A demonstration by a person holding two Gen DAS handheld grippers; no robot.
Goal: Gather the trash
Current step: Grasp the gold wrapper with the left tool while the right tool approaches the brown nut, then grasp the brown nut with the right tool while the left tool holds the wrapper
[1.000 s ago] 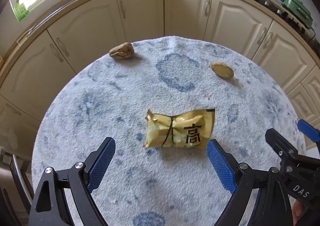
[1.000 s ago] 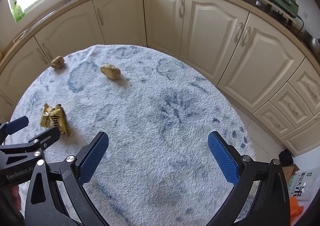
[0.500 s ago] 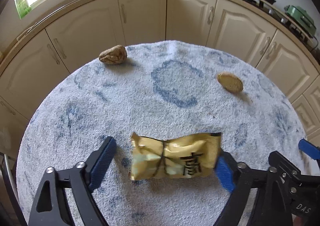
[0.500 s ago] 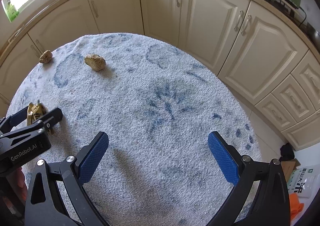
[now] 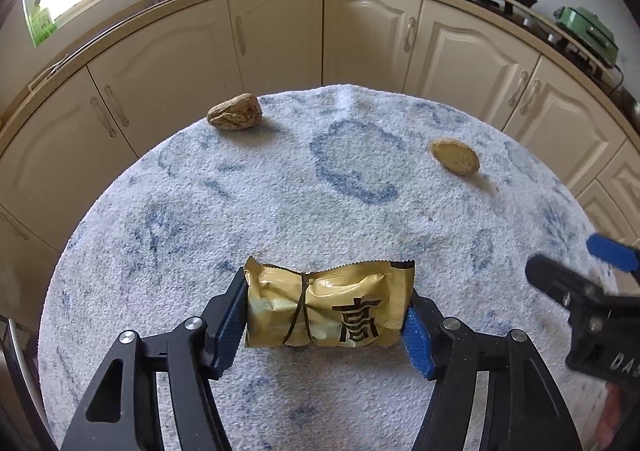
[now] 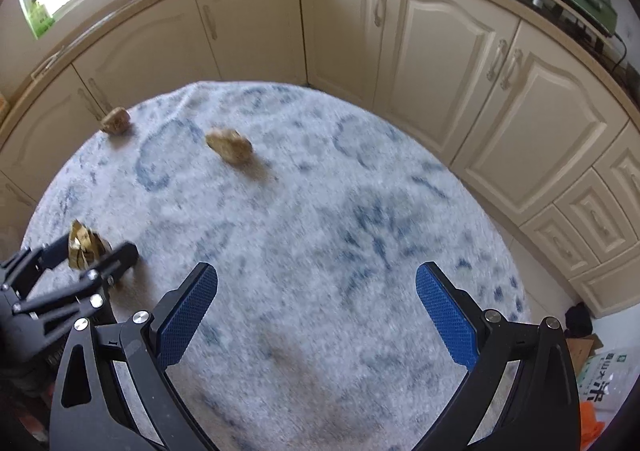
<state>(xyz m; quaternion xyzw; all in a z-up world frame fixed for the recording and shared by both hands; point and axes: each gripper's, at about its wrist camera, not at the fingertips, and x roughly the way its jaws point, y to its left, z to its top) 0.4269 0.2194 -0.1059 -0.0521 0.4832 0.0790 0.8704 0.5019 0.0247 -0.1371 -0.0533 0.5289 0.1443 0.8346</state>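
Note:
A gold snack wrapper (image 5: 328, 307) with black print lies on the round table's blue-and-white cloth (image 5: 320, 187). My left gripper (image 5: 326, 293) straddles it end to end. Its jaws are closing, and both blue pads touch the wrapper's ends. The right wrist view shows the same wrapper (image 6: 82, 245) between the left gripper's black fingers (image 6: 120, 255). My right gripper (image 6: 316, 303) hovers open over bare cloth to the right, nothing between its pads. A brown crumpled lump (image 5: 235, 117) lies at the far left of the table. A tan flat piece (image 5: 455, 156) lies at the far right.
Cream kitchen cabinets (image 5: 280, 35) curve around the far side of the table under a countertop. A green appliance (image 5: 588, 31) sits on the counter at the right. On the floor beyond the table's right edge are bags and a box (image 6: 600, 367).
The left gripper came forward so the wrapper sits between its fingers, and the jaws narrowed from wide open until they touch it. The right gripper shifted slightly and stayed open.

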